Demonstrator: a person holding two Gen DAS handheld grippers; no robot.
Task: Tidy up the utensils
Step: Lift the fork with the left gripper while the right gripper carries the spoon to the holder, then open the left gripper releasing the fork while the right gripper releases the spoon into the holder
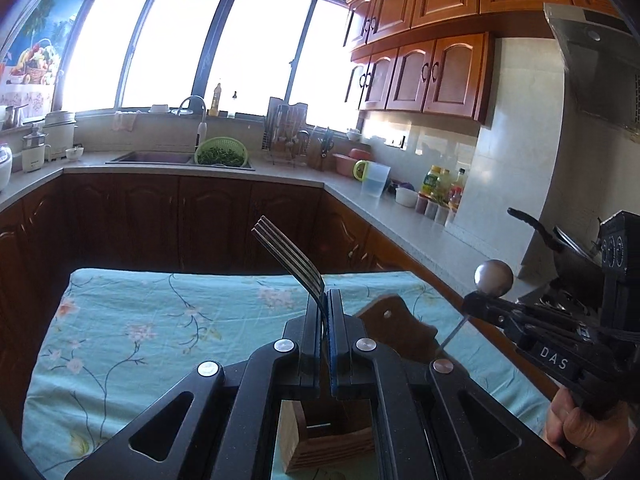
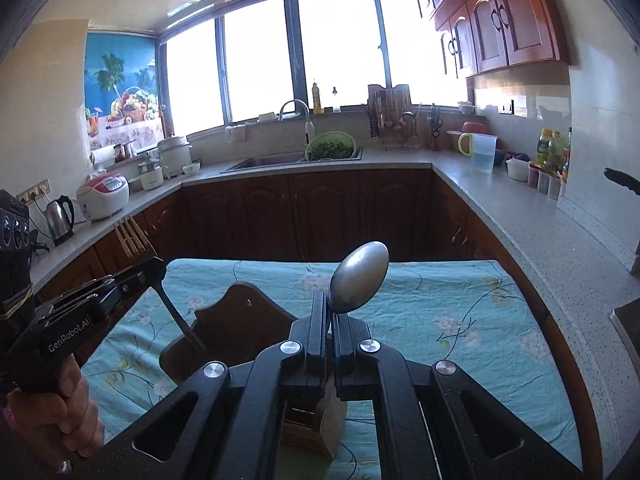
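My left gripper (image 1: pixel 323 300) is shut on a metal fork (image 1: pixel 290 258), tines up and tilted left, above a wooden utensil holder (image 1: pixel 332 440) on the floral cloth. The holder's tall back panel (image 1: pixel 400 326) rises behind. My right gripper (image 2: pixel 331 312) is shut on a metal spoon (image 2: pixel 359 278), bowl up, over the same holder (image 2: pixel 316 428). In the left wrist view the right gripper (image 1: pixel 476 306) holds the spoon (image 1: pixel 493 279) at the right. In the right wrist view the left gripper (image 2: pixel 150 270) holds the fork (image 2: pixel 176 314), its handle pointing down toward the holder's back panel (image 2: pixel 240 320).
The table carries a turquoise floral cloth (image 1: pixel 160 320). Behind it run dark kitchen cabinets and a countertop (image 2: pixel 500 208) with sink, green colander (image 2: pixel 331 146), rice cooker (image 2: pixel 103 196), kettle and bottles. A stove with a wok (image 1: pixel 568 256) is at the right.
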